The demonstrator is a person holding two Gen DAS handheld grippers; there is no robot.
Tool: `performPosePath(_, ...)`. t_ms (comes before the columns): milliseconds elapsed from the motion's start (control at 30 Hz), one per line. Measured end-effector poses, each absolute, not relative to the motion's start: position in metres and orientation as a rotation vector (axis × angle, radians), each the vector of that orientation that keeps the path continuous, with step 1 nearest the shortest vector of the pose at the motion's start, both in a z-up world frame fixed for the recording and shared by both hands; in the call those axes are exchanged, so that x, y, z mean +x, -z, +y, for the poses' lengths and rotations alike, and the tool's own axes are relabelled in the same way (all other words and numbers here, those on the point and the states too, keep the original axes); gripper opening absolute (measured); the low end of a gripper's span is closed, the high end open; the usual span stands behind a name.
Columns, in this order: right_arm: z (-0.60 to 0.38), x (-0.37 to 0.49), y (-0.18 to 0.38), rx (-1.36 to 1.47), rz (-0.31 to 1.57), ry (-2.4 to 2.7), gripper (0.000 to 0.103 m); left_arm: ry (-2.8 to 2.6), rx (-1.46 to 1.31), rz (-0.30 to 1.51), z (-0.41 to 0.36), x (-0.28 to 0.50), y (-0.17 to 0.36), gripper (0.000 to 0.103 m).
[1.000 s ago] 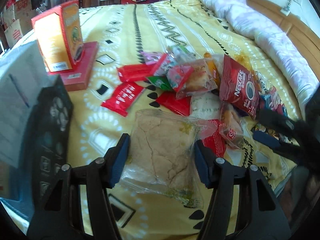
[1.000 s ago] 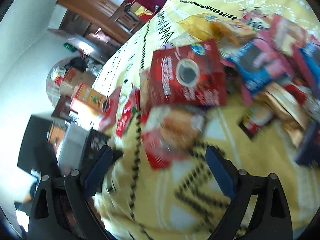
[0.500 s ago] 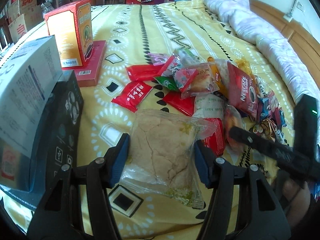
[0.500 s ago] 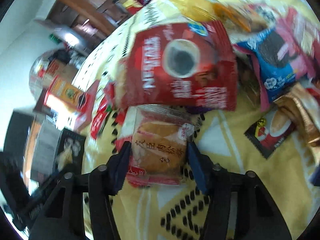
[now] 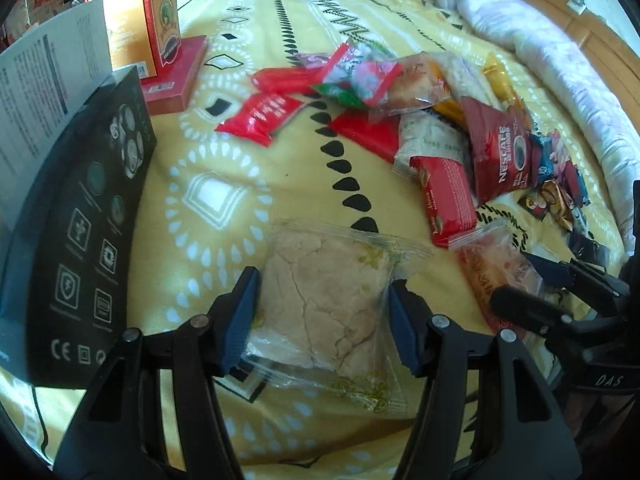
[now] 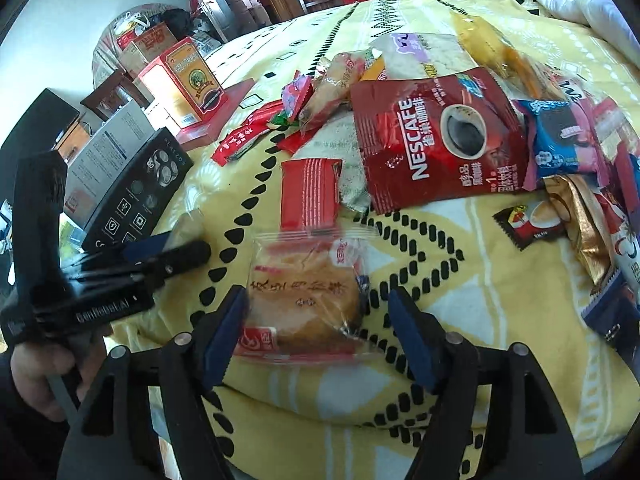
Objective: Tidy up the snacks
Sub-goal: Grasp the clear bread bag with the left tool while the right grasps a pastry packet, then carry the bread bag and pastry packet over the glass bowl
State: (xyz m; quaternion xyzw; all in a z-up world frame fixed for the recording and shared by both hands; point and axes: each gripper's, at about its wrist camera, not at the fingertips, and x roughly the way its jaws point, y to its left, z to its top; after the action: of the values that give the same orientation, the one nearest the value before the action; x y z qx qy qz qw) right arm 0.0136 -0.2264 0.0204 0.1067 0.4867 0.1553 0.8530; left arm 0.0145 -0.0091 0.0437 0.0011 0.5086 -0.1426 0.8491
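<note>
My left gripper (image 5: 322, 304) is shut on a pale pastry in clear wrap (image 5: 324, 272), low over the yellow bedspread (image 5: 224, 160). To its right, my right gripper (image 5: 520, 284) straddles a golden pastry in a red-lettered wrapper (image 5: 488, 264). In the right wrist view this pastry (image 6: 304, 288) lies on the bedspread between the jaws of my right gripper (image 6: 317, 300), which are opening; the right pad stands clear of it. The left gripper (image 6: 172, 250) shows at the left, a hand on its handle. A Nescafe sachet (image 6: 436, 140) and a red packet (image 6: 308, 196) lie just beyond.
Several more snack packets form a pile (image 5: 384, 84) across the middle of the bed. A black box (image 5: 92, 220) and a grey box (image 5: 44, 80) stand at the left. An orange carton (image 5: 140, 12) stands on a flat red box (image 5: 176, 76). A white duvet (image 5: 560, 52) lines the right edge.
The right gripper closed around the red-lettered pastry, rolled level and drew it away from the Nescafe sachet, then widened its jaws. The left gripper sank slightly, keeping hold of the pale pastry.
</note>
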Motion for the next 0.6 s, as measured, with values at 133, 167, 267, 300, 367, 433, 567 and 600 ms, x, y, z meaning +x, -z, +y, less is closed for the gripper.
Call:
performPosePath(133,-0.221,0.016,-0.018,0.209,1.04,-0.322,0.079,0.296,0.029,1.067,-0.013,0.015,-0.039,0.062)
performPosePath(167,-0.219,0.016,-0.017,0.198,1.044,-0.32,0.079,0.295,0.038,1.065,-0.013,0.013,-0.039,0.062)
performPosePath(267,-0.22,0.019,-0.017,0.208,1.051,-0.318,0.067,0.289,0.049,1.047,-0.013,0.01,-0.046,0.061)
performPosePath(300,-0.222,0.017,-0.017,0.22,1.045,-0.317,0.066,0.288,0.051,1.034,-0.013,0.008,-0.051,0.061)
performPosePath(367,-0.224,0.015,-0.025,0.218,1.02,-0.314,0.065,0.28,0.05,1.0,-0.01,0.005,-0.065,0.061)
performPosePath(433,-0.225,0.012,-0.039,0.216,0.985,-0.313,0.065,0.259,0.061,0.957,-0.007,0.003,-0.083,0.061)
performPosePath(567,-0.221,0.011,-0.074,0.195,0.913,-0.316,0.065,0.204,0.09,0.852,0.007,-0.001,-0.125,0.061)
performPosePath(600,-0.219,0.012,-0.082,0.189,0.898,-0.32,0.065,0.192,0.095,0.826,0.011,-0.003,-0.135,0.061)
